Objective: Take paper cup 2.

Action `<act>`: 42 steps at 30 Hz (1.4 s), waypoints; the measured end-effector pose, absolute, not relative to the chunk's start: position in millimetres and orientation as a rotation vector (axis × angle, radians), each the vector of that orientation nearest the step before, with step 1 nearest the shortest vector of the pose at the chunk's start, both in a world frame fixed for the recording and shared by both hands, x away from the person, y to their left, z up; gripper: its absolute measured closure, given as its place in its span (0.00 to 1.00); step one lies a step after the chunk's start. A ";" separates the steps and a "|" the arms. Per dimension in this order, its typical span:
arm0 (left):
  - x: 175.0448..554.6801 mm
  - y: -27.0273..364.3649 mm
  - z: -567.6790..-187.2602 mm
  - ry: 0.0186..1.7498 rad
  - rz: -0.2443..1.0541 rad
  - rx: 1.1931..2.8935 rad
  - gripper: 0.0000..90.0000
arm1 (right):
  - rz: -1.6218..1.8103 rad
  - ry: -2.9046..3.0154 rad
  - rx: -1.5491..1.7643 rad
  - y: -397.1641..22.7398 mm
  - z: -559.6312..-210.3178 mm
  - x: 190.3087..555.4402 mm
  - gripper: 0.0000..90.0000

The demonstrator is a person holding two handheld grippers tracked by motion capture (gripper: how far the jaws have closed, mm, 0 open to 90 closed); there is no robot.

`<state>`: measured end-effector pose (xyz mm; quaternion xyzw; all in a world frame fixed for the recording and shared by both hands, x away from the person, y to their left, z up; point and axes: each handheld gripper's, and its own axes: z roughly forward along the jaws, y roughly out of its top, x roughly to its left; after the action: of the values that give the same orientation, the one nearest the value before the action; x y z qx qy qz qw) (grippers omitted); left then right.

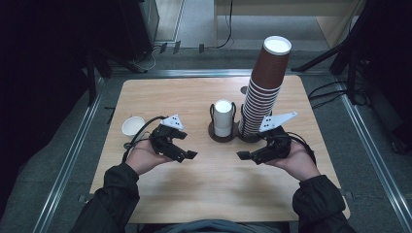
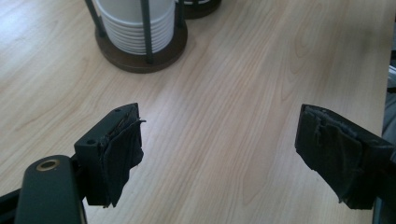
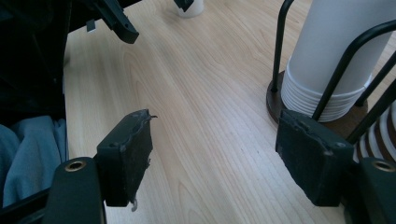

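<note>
**White cups in the holder: untouched**

The white cups (image 1: 223, 118) stand stacked upside down in a dark wire holder (image 1: 212, 130) at mid-table, just left of the tall brown cup stack (image 1: 265, 87). The left gripper (image 1: 188, 155) and the right gripper (image 1: 244, 156) hover nearer (both with jaws apart, nothing between them). A single white cup (image 1: 132, 125) sits far left.

Two black handheld grippers: left gripper (image 1: 191, 155), right gripper (image 1: 243, 156), each topped with a grey three-cornered plate carrying black dots, each trailing a black cable; frayed dark pads (image 2: 122, 151) on blocky jaws, brass-ringed screw holes; dark jacket sleeves (image 1: 114, 187)
</note>
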<state>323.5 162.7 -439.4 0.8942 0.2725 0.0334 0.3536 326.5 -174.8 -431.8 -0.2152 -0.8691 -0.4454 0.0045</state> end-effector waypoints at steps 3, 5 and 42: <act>323.2 160.8 -440.3 0.693 0.076 2.304 0.17 | -1.402 -2.723 -0.688 -177.9 -429.9 326.5 0.30; 323.1 159.2 -440.9 0.682 0.070 2.307 0.17 | -1.402 -2.729 -0.698 -180.1 -428.1 326.2 0.30; 316.6 146.5 -445.0 0.629 0.044 2.330 0.17 | -1.466 -2.803 -0.755 -253.7 -319.0 355.8 0.24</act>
<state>316.6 146.5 -445.0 0.9020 0.2436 0.0168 0.3560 355.8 -253.7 -319.0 -0.2320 -0.8605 -0.4501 -0.0551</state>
